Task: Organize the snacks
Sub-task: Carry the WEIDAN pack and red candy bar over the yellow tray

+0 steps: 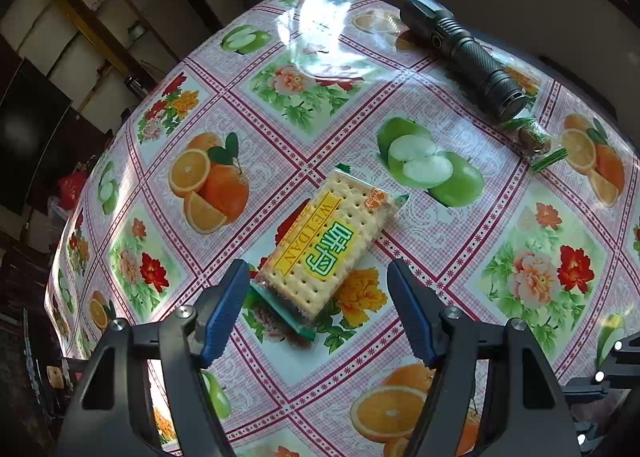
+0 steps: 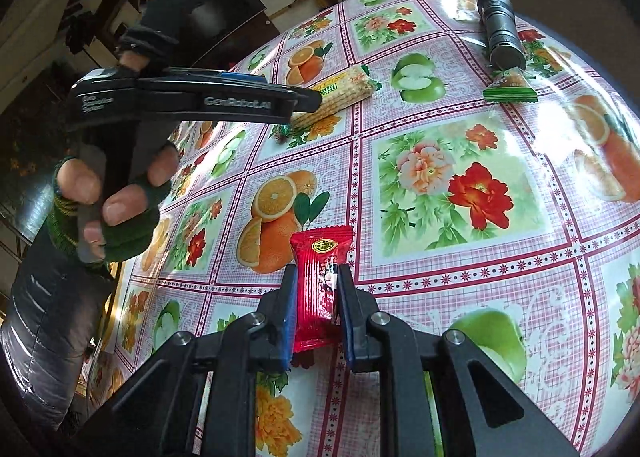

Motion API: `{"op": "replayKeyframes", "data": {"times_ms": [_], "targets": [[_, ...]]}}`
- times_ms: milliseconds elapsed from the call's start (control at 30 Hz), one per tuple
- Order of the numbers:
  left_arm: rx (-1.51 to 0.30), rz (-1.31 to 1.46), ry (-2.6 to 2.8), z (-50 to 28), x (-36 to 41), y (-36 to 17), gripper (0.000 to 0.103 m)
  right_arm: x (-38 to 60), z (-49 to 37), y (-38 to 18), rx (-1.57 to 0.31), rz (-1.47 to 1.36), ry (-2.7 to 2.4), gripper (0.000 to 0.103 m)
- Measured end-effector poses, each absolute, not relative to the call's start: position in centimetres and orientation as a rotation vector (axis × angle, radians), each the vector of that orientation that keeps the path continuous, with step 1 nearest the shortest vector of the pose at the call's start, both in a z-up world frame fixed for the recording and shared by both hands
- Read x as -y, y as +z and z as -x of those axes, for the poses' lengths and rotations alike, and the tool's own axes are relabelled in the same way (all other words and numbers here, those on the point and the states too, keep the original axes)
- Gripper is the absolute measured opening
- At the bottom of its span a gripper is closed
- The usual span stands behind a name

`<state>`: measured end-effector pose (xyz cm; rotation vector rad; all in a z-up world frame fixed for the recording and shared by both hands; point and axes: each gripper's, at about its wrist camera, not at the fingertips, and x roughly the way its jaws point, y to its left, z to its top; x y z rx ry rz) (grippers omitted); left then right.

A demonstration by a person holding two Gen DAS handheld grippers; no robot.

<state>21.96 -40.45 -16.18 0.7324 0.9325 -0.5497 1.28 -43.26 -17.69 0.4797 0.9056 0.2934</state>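
Note:
A clear pack of crackers point(image 1: 326, 247) with a yellow and green label lies flat on the fruit-and-flower tablecloth point(image 1: 440, 225). My left gripper point(image 1: 316, 277) hangs over its near end, open, blue pads wide on either side and apart from it. In the right wrist view the same cracker pack point(image 2: 344, 91) lies beyond the left gripper's black body. My right gripper point(image 2: 316, 281) is shut on a red snack packet point(image 2: 318, 277), which stands upright between the pads. A small green-ended wrapped snack point(image 2: 510, 87) point(image 1: 534, 141) lies near the flashlight.
A black flashlight point(image 1: 466, 53) point(image 2: 500, 29) lies near the table's far right edge. A gloved hand point(image 2: 108, 193) with a padded sleeve holds the left gripper at the table's left side. The round table drops off to a dim room.

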Motion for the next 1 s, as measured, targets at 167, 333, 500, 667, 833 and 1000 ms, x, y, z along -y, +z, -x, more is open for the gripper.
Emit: {"op": "replayKeyframes", "data": {"times_ms": [167, 333, 500, 667, 833, 1000], "targets": [[-0.948, -0.734, -0.546, -23.8, 41.7, -17.6, 0.061, 43.5, -1.8, -17.8, -0.903, -0.499, 0.310, 0.018], [-0.921, -0.730, -0.504, -22.7, 41.6, -17.6, 0.043, 43.3, -2.2, -17.9, -0.904, -0.491, 0.310, 0.018], [-0.977, -0.616, -0.522, -19.2, 38.6, -15.8, 0.000, 42.6, -1.7, -17.5, -0.904, -0.438, 0.288, 0.017], [-1.005, -0.492, -0.507, -16.6, 33.2, -14.6, 0.000, 41.5, -1.0, -17.3, -0.911, -0.405, 0.295, 0.017], [-0.946, -0.509, -0.564, -17.5, 33.5, -12.5, 0.026, 41.0, -0.8, -17.5, -0.911, -0.394, 0.299, 0.017], [-0.882, -0.667, -0.586, -19.7, 38.3, -14.0, 0.082, 41.9, -0.9, -17.8, -0.905, -0.454, 0.301, 0.018]]}}
